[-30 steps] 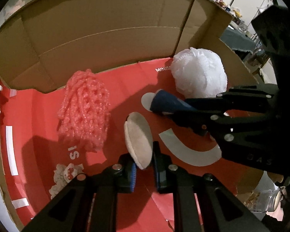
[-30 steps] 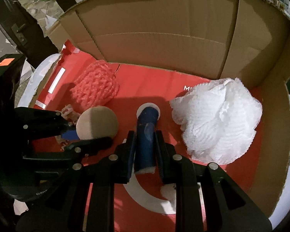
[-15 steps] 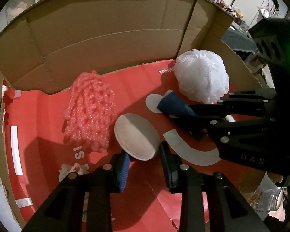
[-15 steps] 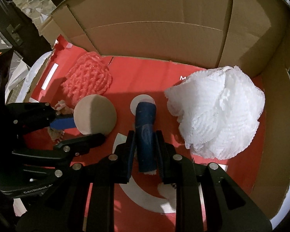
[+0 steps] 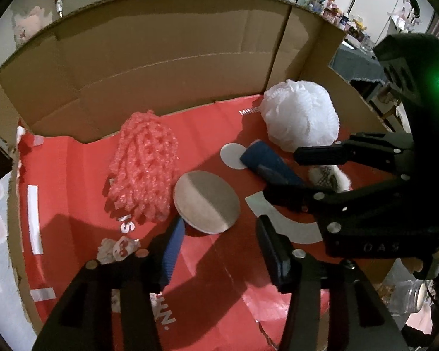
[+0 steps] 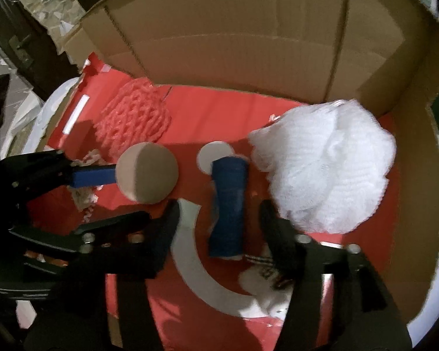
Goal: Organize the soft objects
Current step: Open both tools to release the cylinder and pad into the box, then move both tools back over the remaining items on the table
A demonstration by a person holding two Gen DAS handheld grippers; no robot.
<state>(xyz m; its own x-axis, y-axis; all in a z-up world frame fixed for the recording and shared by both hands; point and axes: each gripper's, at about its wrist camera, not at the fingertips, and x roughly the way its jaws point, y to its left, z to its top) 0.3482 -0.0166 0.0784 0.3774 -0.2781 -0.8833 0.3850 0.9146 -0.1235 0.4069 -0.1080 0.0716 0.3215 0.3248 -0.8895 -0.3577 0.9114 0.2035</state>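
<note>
Inside a cardboard box with a red floor (image 5: pixel 73 175), a beige round pad (image 5: pixel 206 201) (image 6: pixel 147 172) rests just ahead of my left gripper (image 5: pixel 219 231) (image 6: pixel 131 197). Its jaws are opening, and the blue left pad's tip is near the disc's edge without pressing on it. A dark blue roll (image 6: pixel 228 199) (image 5: pixel 263 161) lies on the floor between the jaws of my right gripper (image 6: pixel 219 213) (image 5: pixel 289 175). Those jaws are opening too, with a gap on each side of the roll. Farther back are a pink mesh sponge (image 5: pixel 143 163) (image 6: pixel 134 120) and a white mesh puff (image 5: pixel 300 117) (image 6: pixel 325 163).
Tall brown box walls (image 5: pixel 161 58) (image 6: pixel 234 44) close the back and right side. A small white and red plush (image 5: pixel 118 247) lies by the left finger. A white fluffy item (image 6: pixel 263 280) (image 5: pixel 327 175) sits under the right gripper. Shelves of clutter stand beyond the box.
Both grippers went from shut to open. The left let go of the beige pad, which turned from edge-on to face-up on the floor. The right let go of the blue roll.
</note>
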